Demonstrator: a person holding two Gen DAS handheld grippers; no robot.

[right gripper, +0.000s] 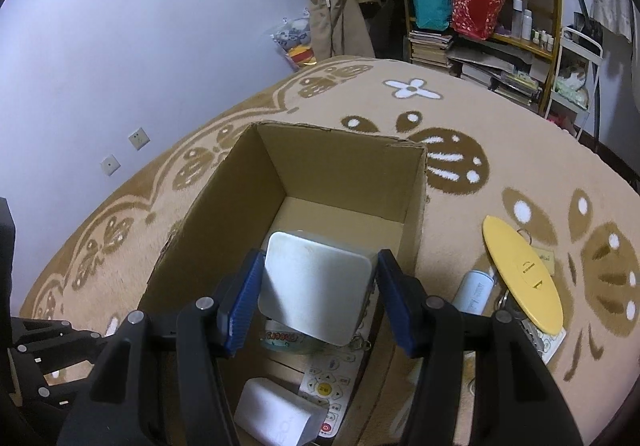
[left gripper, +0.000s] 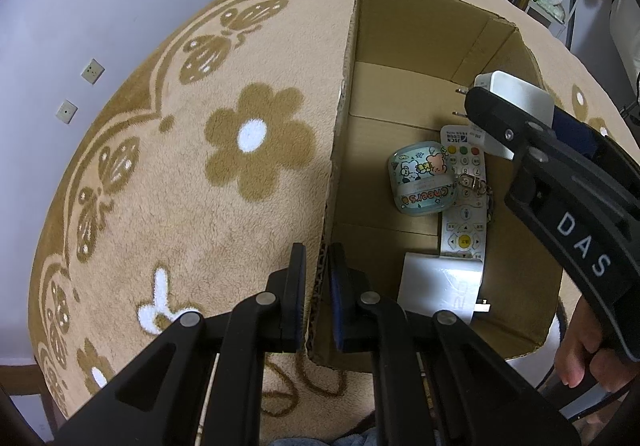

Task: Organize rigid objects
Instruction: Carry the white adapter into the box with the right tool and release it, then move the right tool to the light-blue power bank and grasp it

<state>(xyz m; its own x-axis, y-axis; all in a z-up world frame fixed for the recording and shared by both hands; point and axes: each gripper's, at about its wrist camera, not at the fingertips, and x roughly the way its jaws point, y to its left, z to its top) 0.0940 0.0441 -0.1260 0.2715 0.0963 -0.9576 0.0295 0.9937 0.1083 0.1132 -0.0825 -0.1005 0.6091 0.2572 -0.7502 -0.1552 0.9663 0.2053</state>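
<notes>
Cardboard box [left gripper: 404,45] is shown open-topped on a tan flowered rug [left gripper: 200,173]. The left gripper [left gripper: 317,298] is pinched on the box's near wall, one finger outside and one inside. The right gripper [right gripper: 316,298] is held above the box's interior, and a white charger [right gripper: 314,288] is clamped between its blue pads [right gripper: 242,302], tilted, with its prongs seen in the left wrist view. On the box floor a remote [left gripper: 464,205] is seen lying flat, with a cartoon-printed case [left gripper: 420,181] just beside it and partly overlapping it, and a keyring [left gripper: 474,183] resting on the remote. A white block [left gripper: 438,286] lies at the near end. Outside the box, to its right, a yellow disc [right gripper: 522,274] and a white bottle [right gripper: 474,292] are seen on the rug.
</notes>
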